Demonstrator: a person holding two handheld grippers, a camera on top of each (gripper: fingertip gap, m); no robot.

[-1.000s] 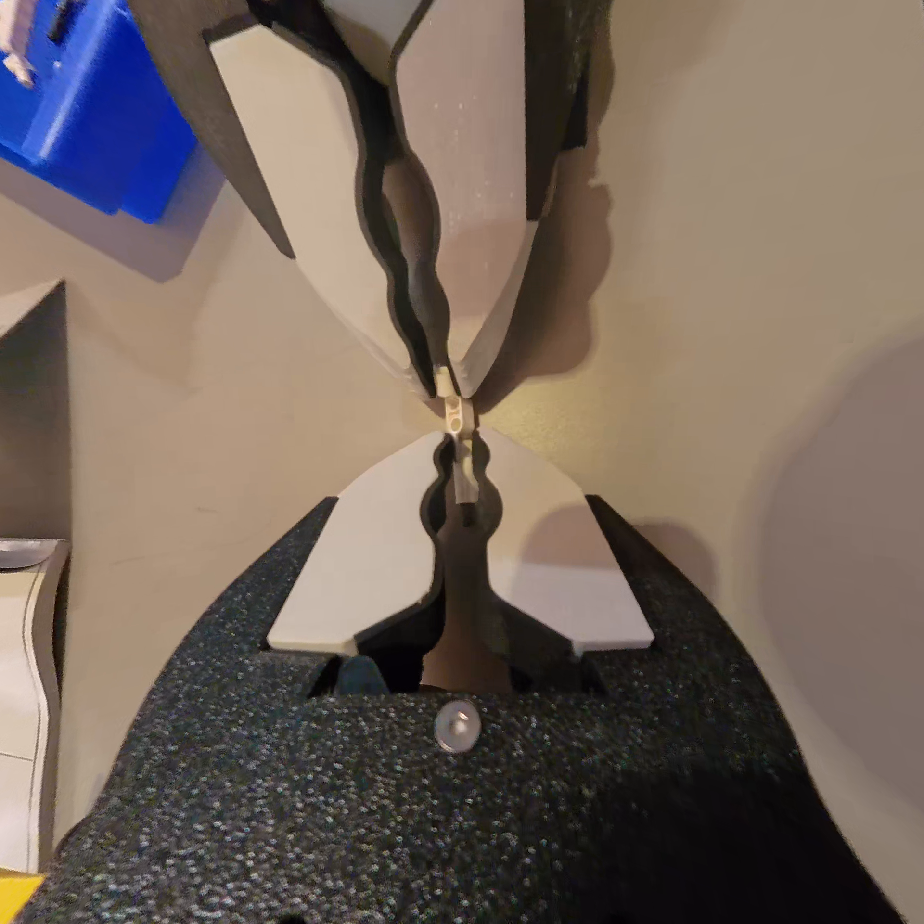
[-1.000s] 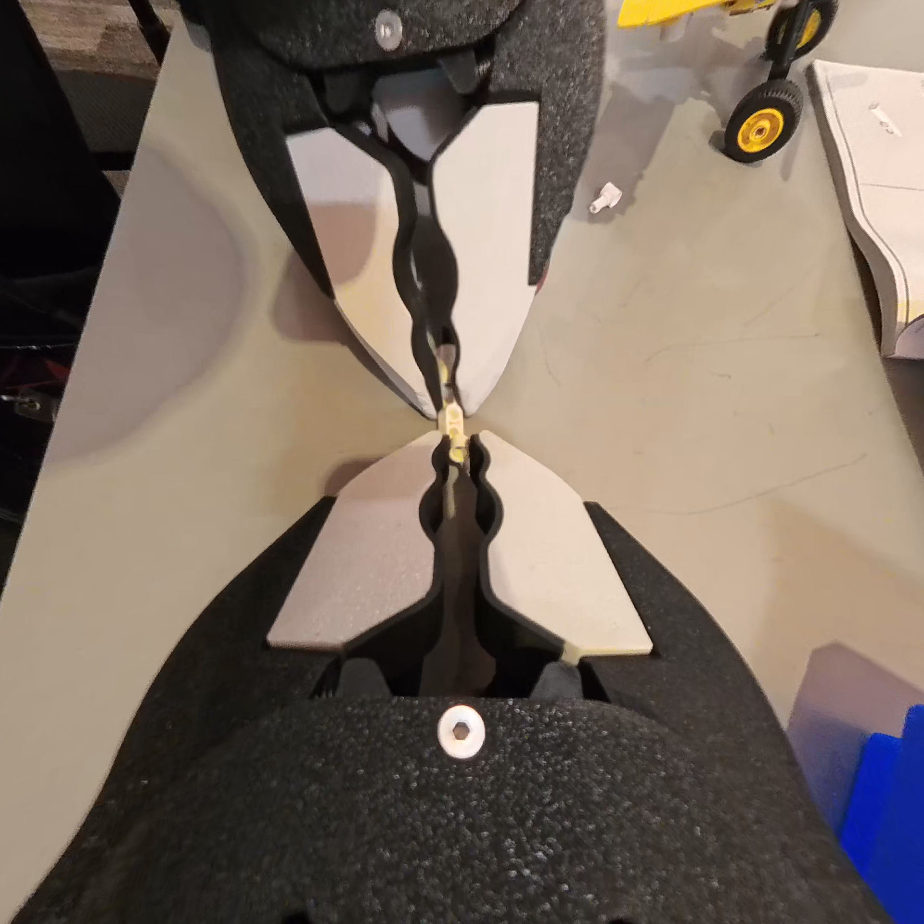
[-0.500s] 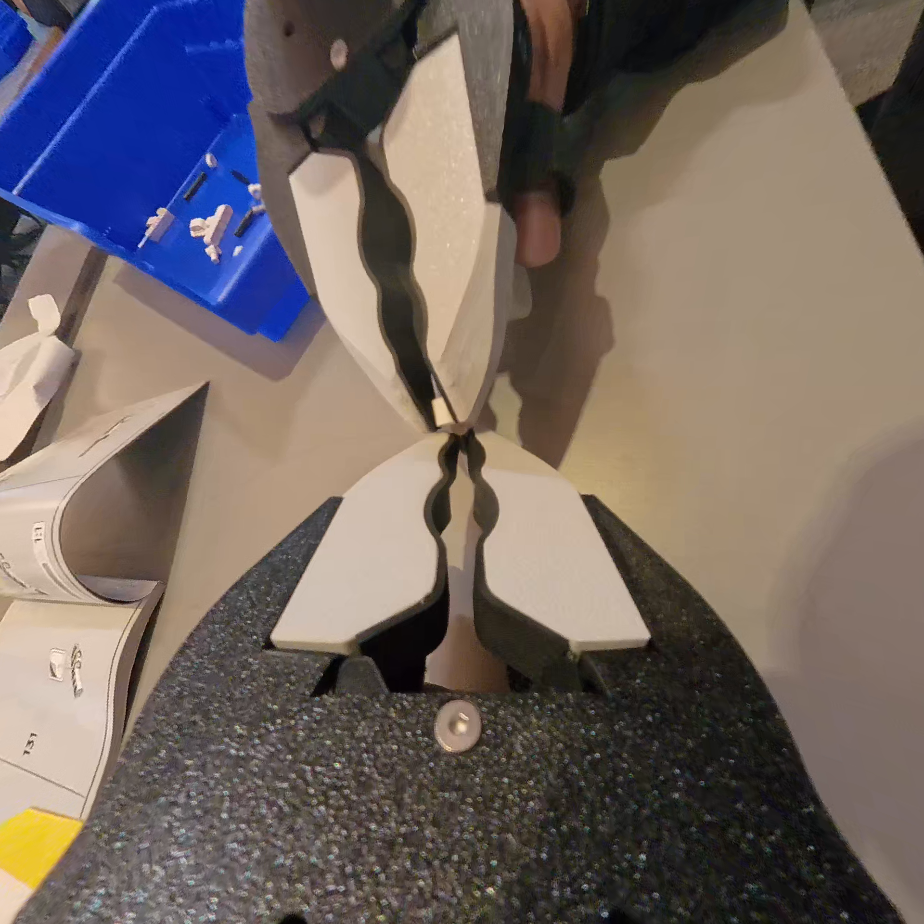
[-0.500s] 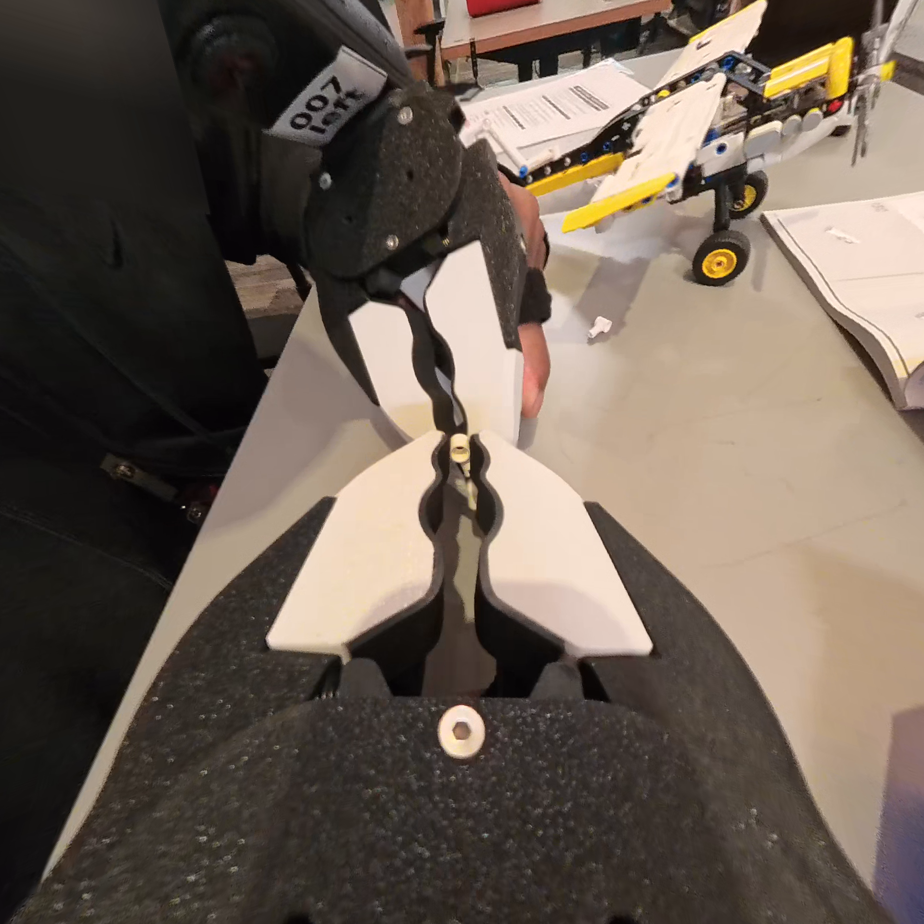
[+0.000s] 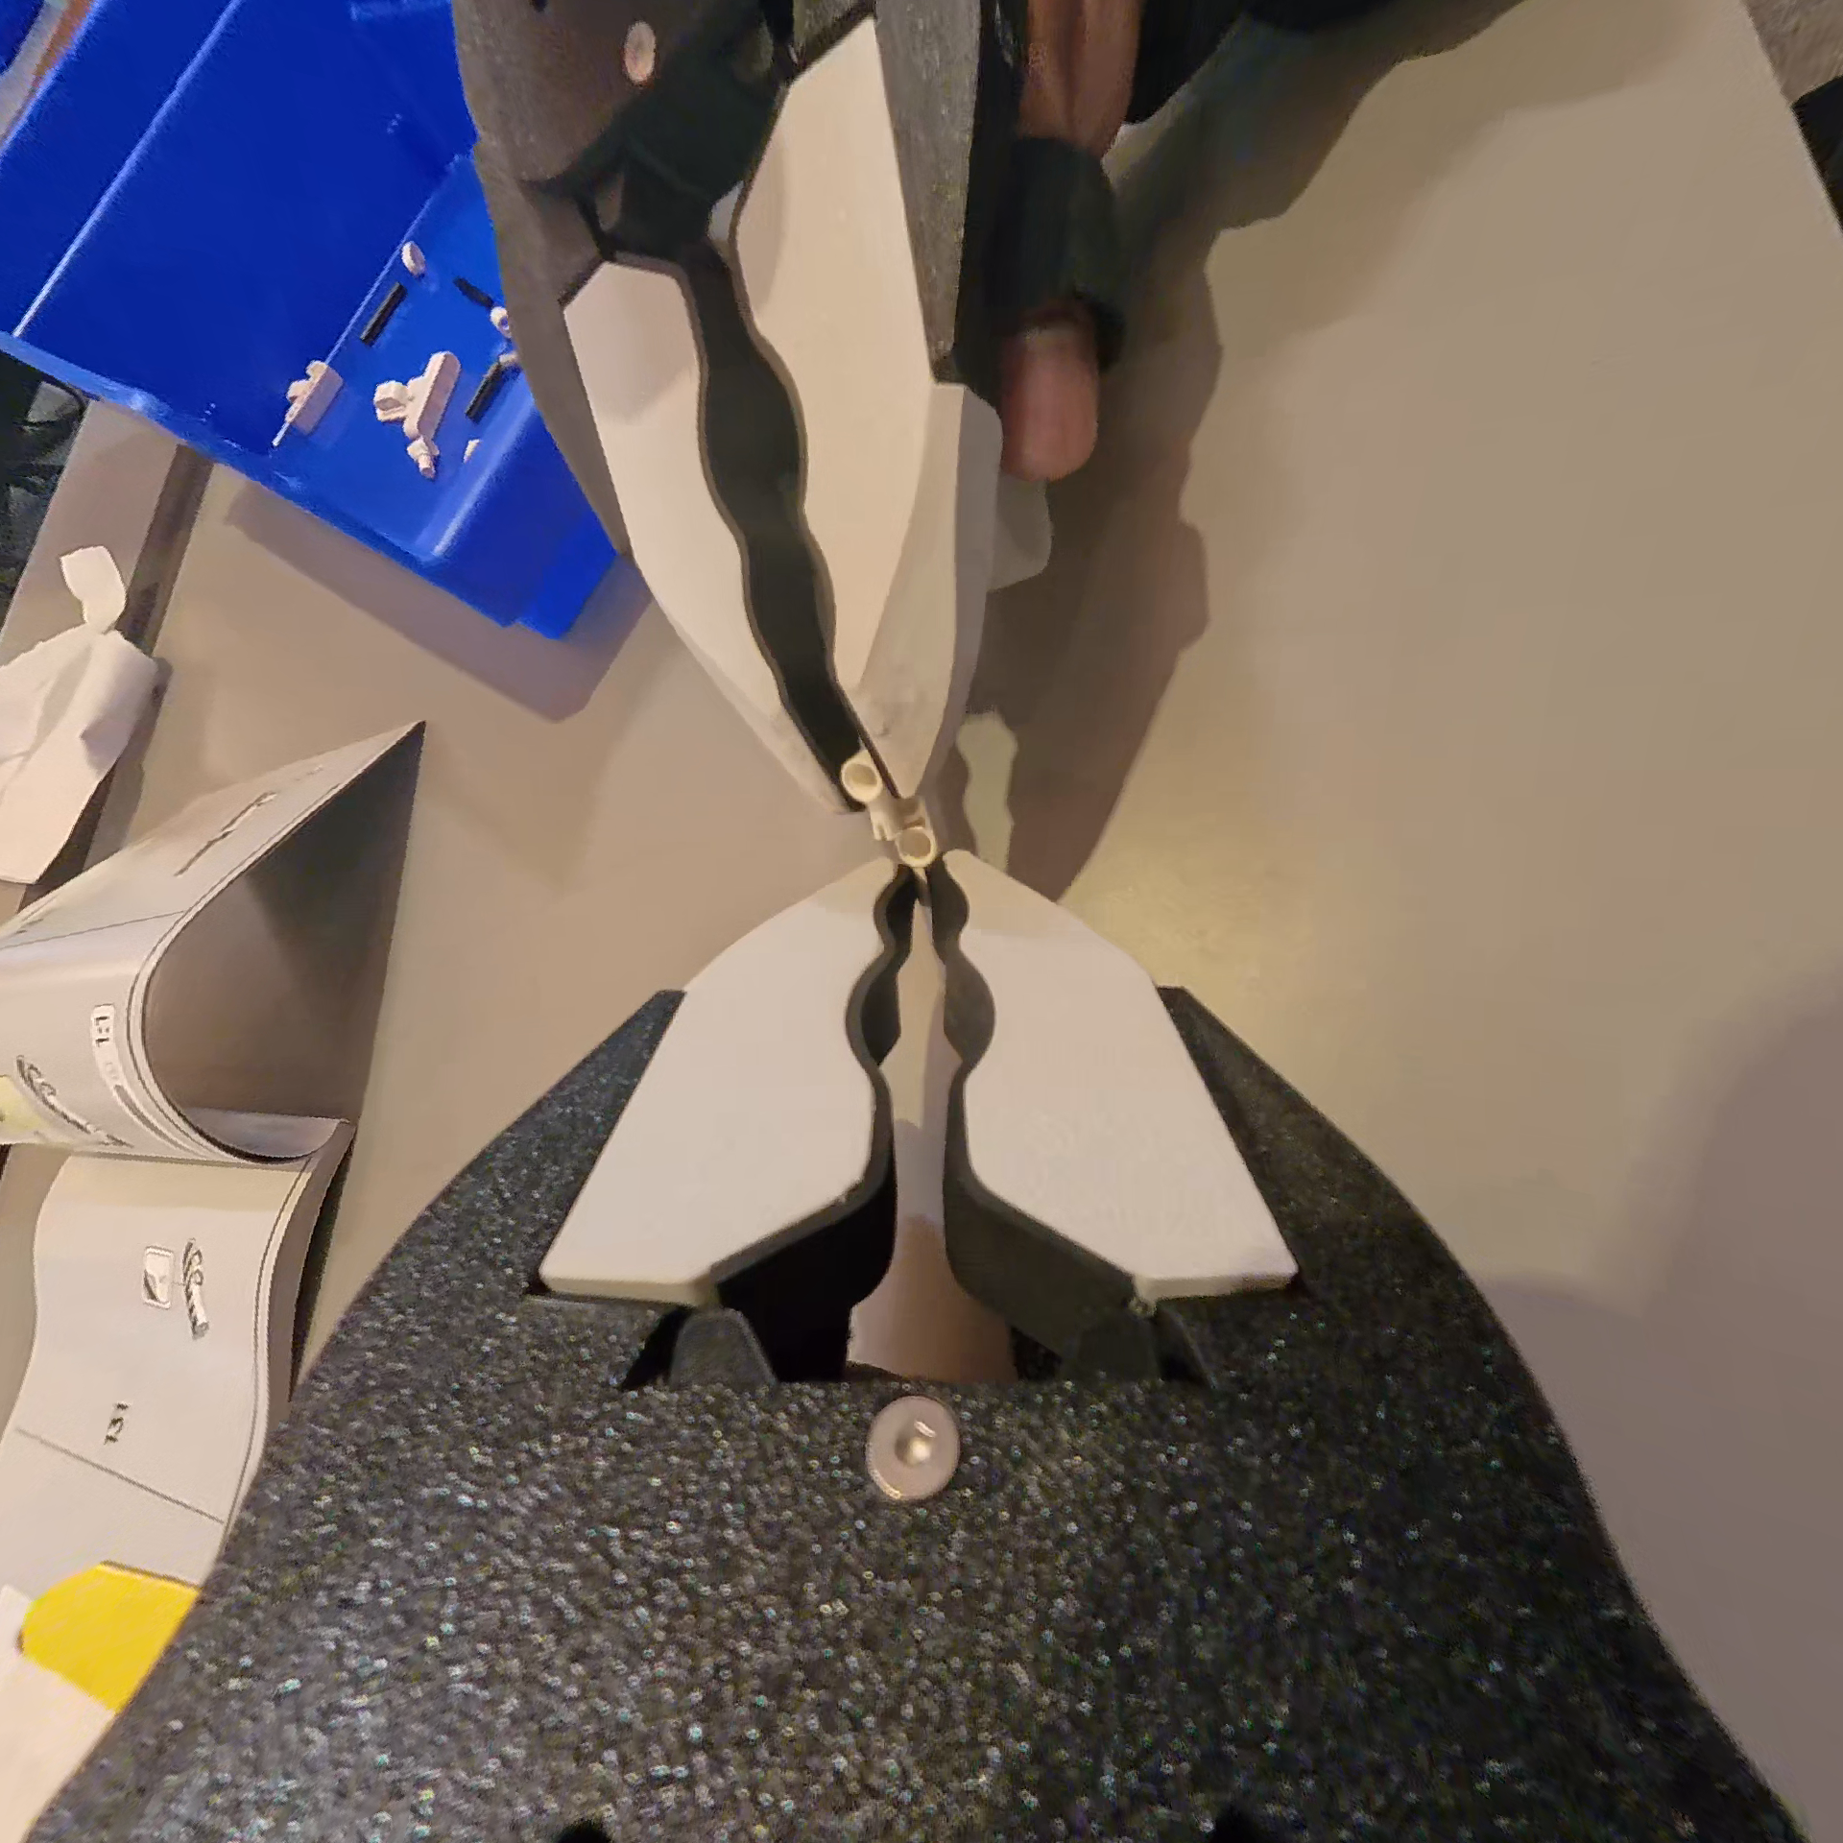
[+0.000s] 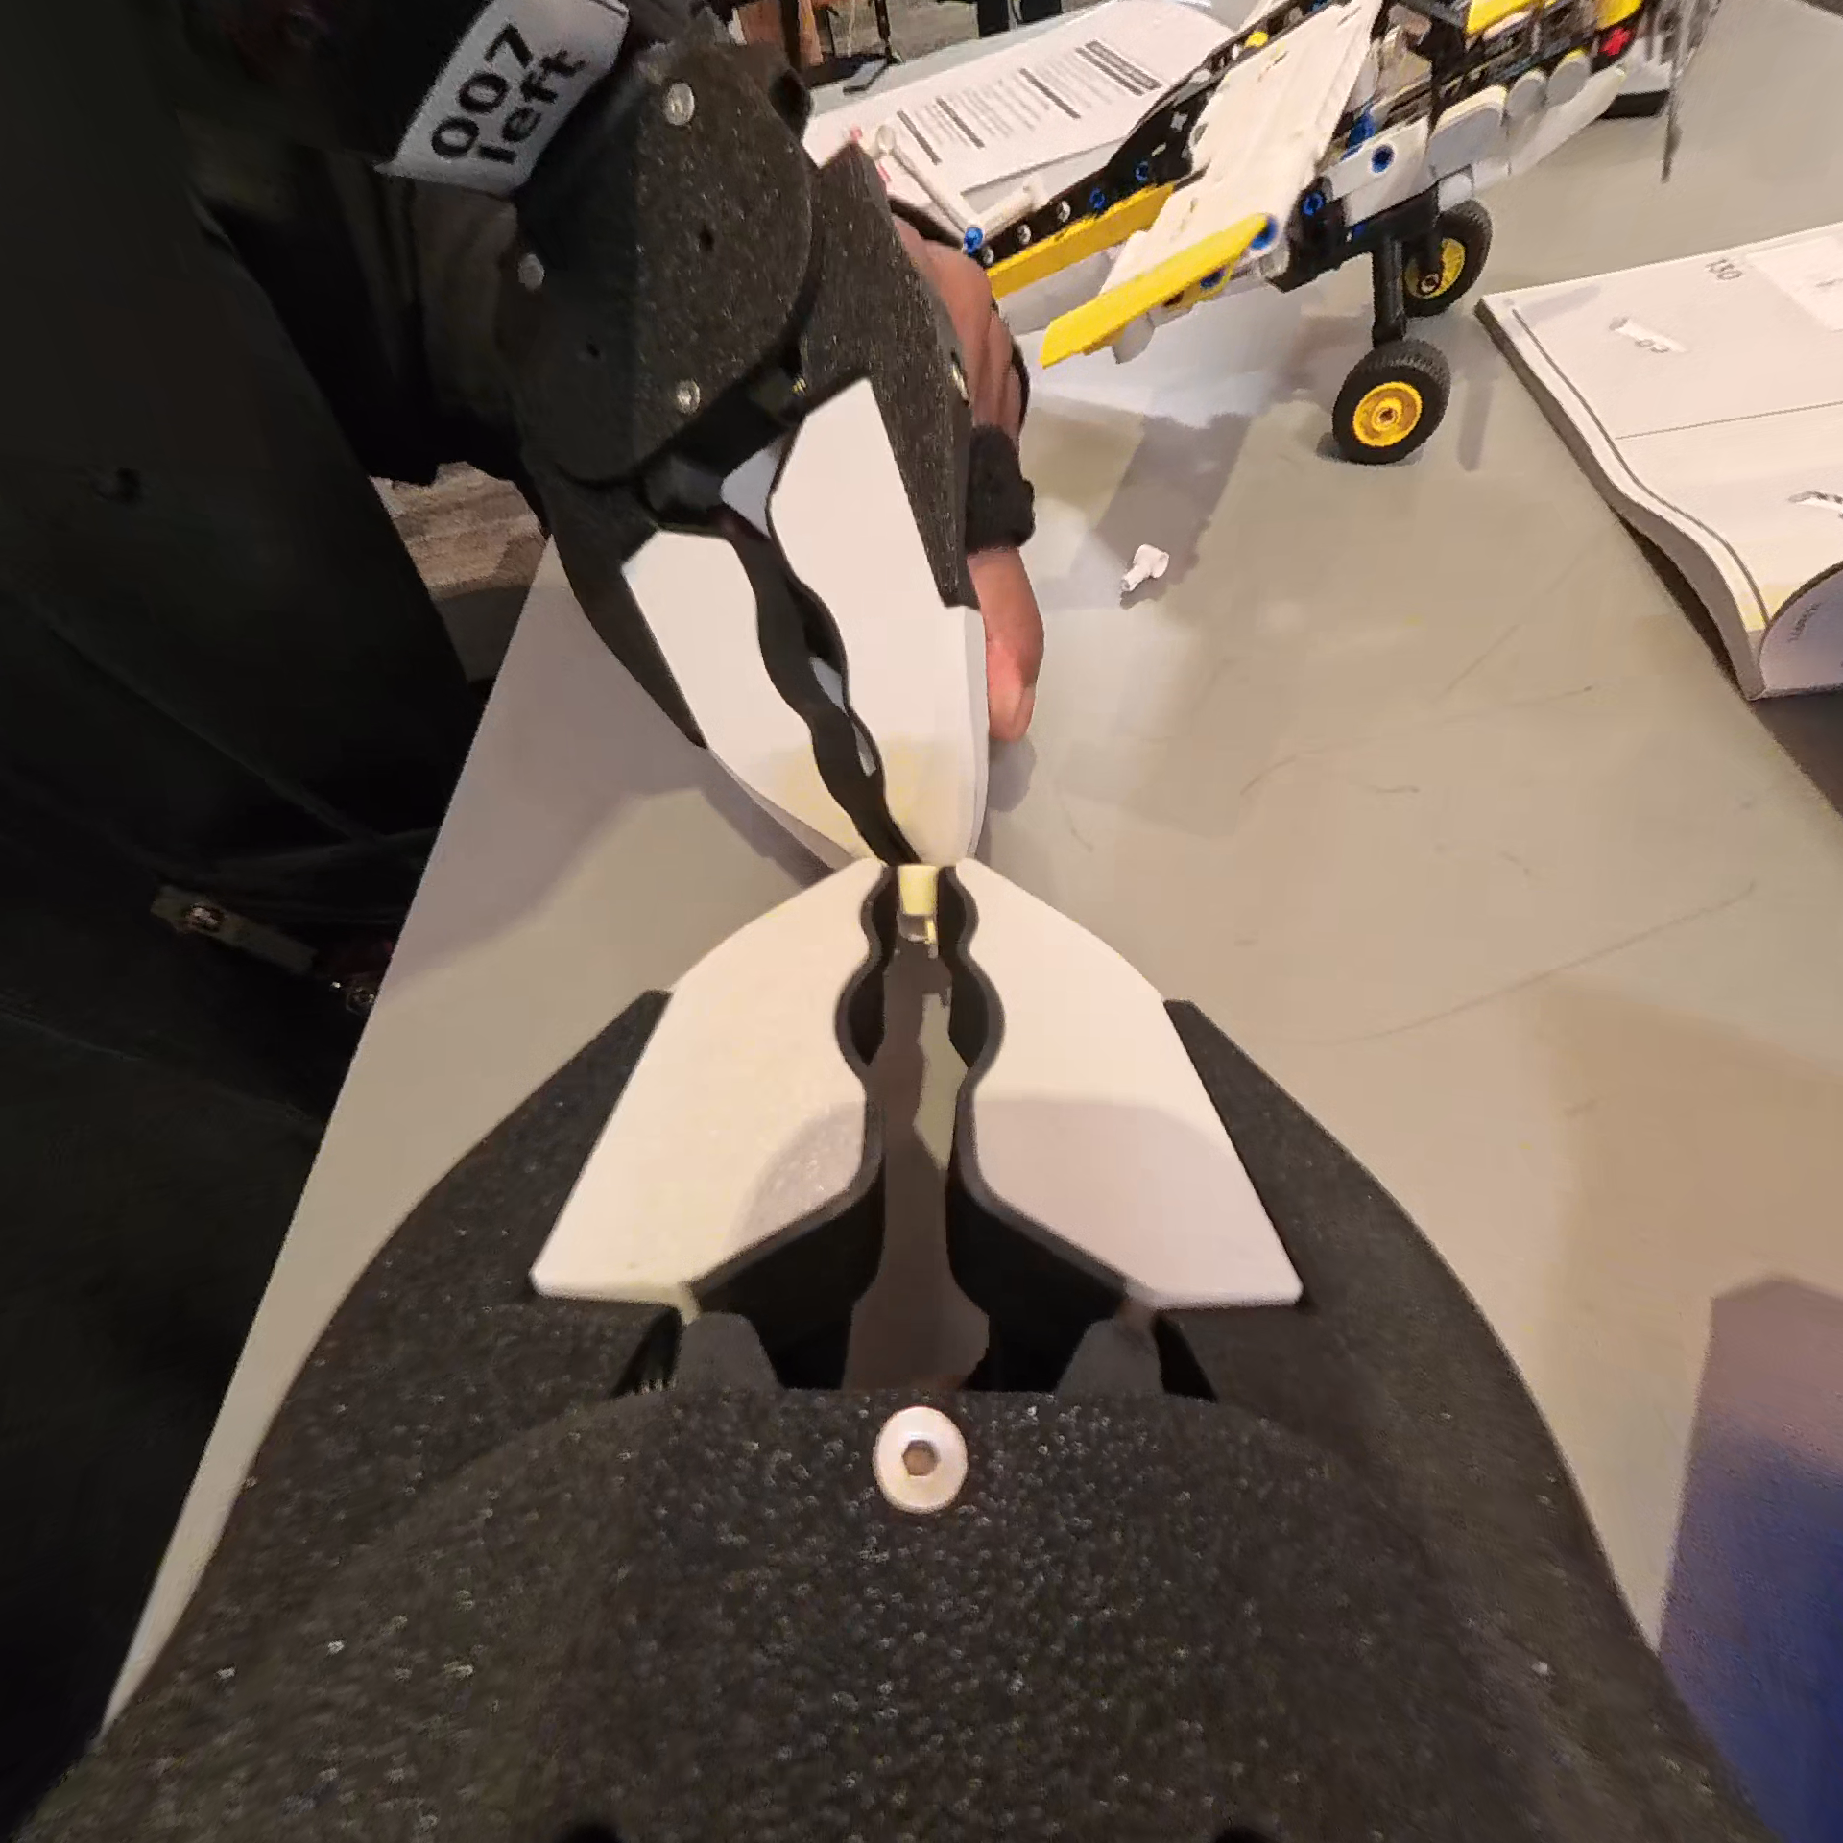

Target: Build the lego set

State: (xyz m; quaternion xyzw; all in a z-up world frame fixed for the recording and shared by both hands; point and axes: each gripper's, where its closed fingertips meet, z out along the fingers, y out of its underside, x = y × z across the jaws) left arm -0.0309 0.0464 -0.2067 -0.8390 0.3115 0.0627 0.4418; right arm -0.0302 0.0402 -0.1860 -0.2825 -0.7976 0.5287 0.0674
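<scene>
Both hand-held grippers meet tip to tip above a pale grey tabletop. Right gripper, with white wedge-shaped fingers edged in black wavy pads, is closed narrowly on a small cream-white plastic connector piece, both pads pressing its sides; from the left wrist view the same piece shows two round tube ends and juts out of that gripper's tips. Left gripper has its jaws almost together, its tips right at the near tube end of the connector; whether its pads grip that end cannot be told. A person's fingertip shows beside the left gripper's white finger. Farther off on the table stand a yellow, white and black brick-built model aeroplane with yellow-hubbed wheels, an open instruction booklet and one loose small white peg. Left of the left gripper lie a blue plastic bin of small white parts and curled booklet pages.
</scene>
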